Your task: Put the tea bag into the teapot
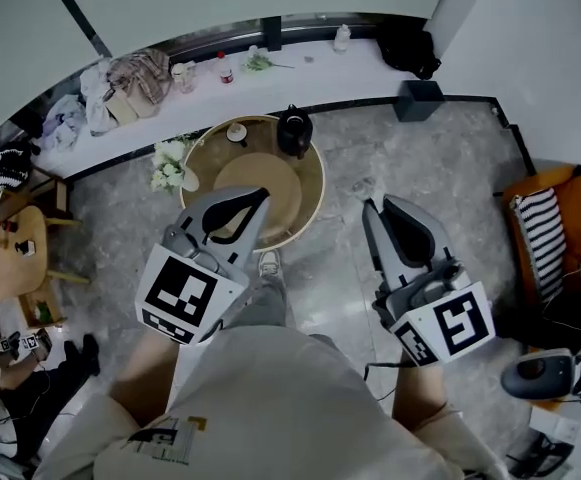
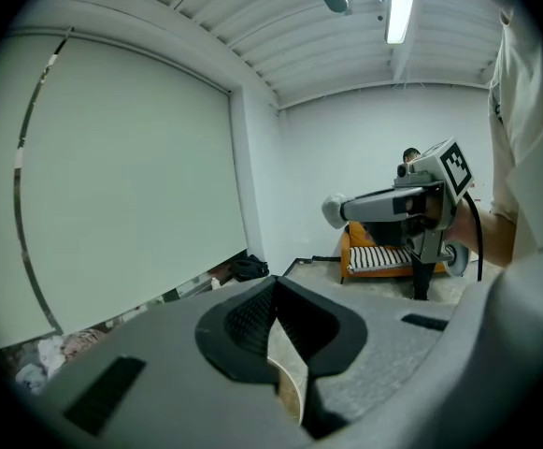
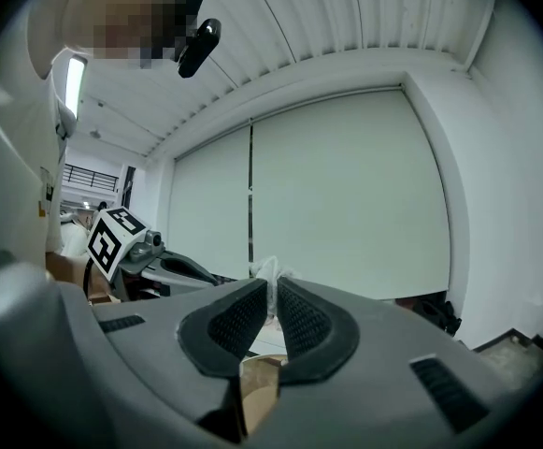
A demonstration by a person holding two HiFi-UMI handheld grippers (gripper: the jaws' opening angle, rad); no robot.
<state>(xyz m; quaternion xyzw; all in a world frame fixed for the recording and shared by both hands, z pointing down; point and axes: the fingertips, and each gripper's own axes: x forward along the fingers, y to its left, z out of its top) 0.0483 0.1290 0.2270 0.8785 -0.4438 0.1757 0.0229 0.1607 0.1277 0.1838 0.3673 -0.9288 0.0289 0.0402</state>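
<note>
black and squat, the teapot (image 1: 294,131) stands upright at the far edge of the round wooden table (image 1: 313,193), with a small knob on top. a pale cup (image 1: 237,133) sits on the table just left of it, and white flowers (image 1: 170,165) stand just off the table's left rim. i cannot make out the tea bag in any view. the left tool (image 1: 260,196) shows over the table's near side in the head view, its pads meeting at the tips with nothing between them. the right tool (image 1: 377,208) is off the table's right side, above the grey floor (image 1: 440,158), its pads a narrow slit apart and pinching nothing.
</note>
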